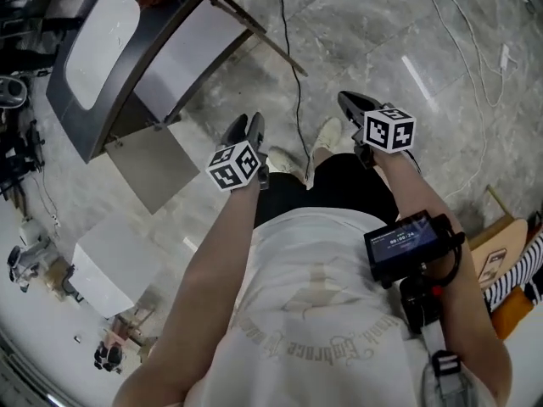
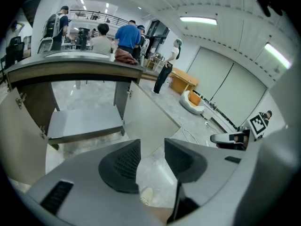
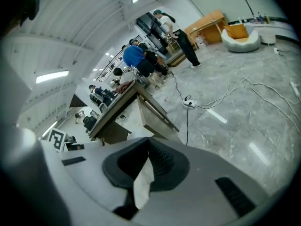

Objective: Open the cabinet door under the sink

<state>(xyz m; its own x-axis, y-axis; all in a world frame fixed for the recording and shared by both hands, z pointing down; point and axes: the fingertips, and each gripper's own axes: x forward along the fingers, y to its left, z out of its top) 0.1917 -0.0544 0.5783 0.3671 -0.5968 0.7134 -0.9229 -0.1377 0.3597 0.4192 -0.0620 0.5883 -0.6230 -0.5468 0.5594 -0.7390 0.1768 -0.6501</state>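
I see one cabinet [image 1: 102,100], two doors [image 1: 153,166] open; left gripper [image 2: 153,149] jaws wide, empty, right gripper [image 3: 148,149] jaws pinched together.

Setting: large open indoor hall used as a lab or workshop. Evidence: polished stone floor [image 1: 356,49] strewn with loose cables [image 1: 284,32]; free-standing sink cabinet [image 2: 70,67] just beyond the left jaws; people [image 2: 127,34] grouped at benches behind it; ceiling strip lights [image 2: 197,20]; wooden desk [image 2: 183,81] and beanbag seat [image 2: 193,102] further off, to those jaws' right.
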